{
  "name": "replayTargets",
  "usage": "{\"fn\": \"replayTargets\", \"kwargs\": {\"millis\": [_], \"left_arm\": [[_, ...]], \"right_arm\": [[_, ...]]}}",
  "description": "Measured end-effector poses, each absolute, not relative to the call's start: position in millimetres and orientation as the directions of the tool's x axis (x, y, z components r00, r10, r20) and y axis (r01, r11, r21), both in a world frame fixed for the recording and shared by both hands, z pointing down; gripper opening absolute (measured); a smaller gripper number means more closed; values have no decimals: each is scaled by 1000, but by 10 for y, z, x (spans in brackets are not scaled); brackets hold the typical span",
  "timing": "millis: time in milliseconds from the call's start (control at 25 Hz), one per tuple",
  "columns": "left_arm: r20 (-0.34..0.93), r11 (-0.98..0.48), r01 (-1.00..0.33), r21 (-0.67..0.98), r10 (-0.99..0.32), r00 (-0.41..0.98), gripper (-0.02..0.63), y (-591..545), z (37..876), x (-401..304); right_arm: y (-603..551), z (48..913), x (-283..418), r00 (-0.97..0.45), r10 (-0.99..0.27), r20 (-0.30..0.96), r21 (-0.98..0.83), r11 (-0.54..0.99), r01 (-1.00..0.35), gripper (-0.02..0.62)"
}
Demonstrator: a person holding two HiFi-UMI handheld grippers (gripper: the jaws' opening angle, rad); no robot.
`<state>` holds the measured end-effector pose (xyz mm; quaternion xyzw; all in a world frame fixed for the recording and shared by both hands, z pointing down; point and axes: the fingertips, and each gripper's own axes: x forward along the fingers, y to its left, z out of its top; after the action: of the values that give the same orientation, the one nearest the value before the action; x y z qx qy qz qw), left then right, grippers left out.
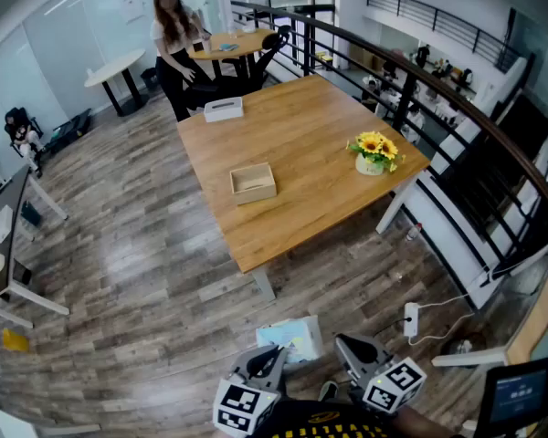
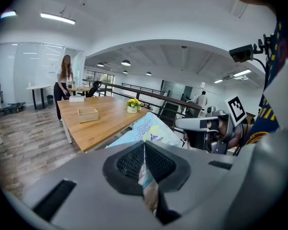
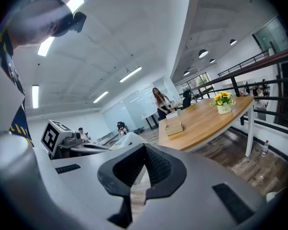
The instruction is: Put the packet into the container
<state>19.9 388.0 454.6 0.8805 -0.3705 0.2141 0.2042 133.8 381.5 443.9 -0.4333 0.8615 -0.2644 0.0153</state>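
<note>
Hanging low at the bottom edge of the head view, the left gripper (image 1: 279,352) and the right gripper (image 1: 344,343) are seen side by side above the wood-plank floor (image 1: 146,272), both well short of the bench (image 1: 301,140).

The packet (image 1: 292,338), pale blue with printed patches, is held by the left gripper. In the left gripper view the jaws of the left gripper (image 2: 145,150) are shown pressed onto one edge of the packet (image 2: 146,128), which fans out beyond them toward the middle of the frame. At the right of that frame the right gripper (image 2: 206,126) is seen close by, apart from the packet.

In the right gripper view the jaws of the right gripper (image 3: 144,150) are seen drawn together at their tips. Nothing appears to be held between them, though a pale wedge lower down cannot be read with certainty. The left gripper (image 3: 79,147) and a corner of the packet (image 3: 127,139) are visible at the left of that frame.

The container, an open wooden box (image 1: 253,182), is set on the bench slightly left of the middle of the head view, well apart from the packet. It is also seen in the left gripper view (image 2: 88,114) and the right gripper view (image 3: 174,127). A pot of sunflowers (image 1: 374,153) is placed at the bench's right side and a white tissue box (image 1: 224,109) near its far corner. A person (image 1: 175,48) is seen at the upper left, just beyond the bench.
</note>
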Motion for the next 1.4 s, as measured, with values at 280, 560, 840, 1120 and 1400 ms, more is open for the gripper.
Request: {"fn": "replayTargets", "kwargs": {"millis": [280, 560, 840, 1120, 1400], "left_arm": [[528, -648, -742, 170, -576, 624, 2, 4484, 4627, 824], [533, -635, -759, 146, -595, 601, 2, 4737, 4618, 879], [525, -610, -782, 129, -626, 576, 2, 4588, 4620, 707], [492, -615, -782, 103, -652, 577, 2, 4061, 4550, 383], [463, -649, -755, 99, -641, 612, 2, 3380, 4549, -120]], "right_arm": [[4392, 4548, 1937, -621, -759, 193, -474, 482, -737, 11], [4633, 4526, 1964, -646, -741, 183, -474, 509, -718, 11], [4495, 4454, 1876, -648, -747, 145, -498, 511, -701, 12], [4064, 4341, 1575, -648, -746, 156, -450, 530, -719, 35], [3485, 4214, 964, -642, -744, 186, -410, 535, -739, 120]]}}
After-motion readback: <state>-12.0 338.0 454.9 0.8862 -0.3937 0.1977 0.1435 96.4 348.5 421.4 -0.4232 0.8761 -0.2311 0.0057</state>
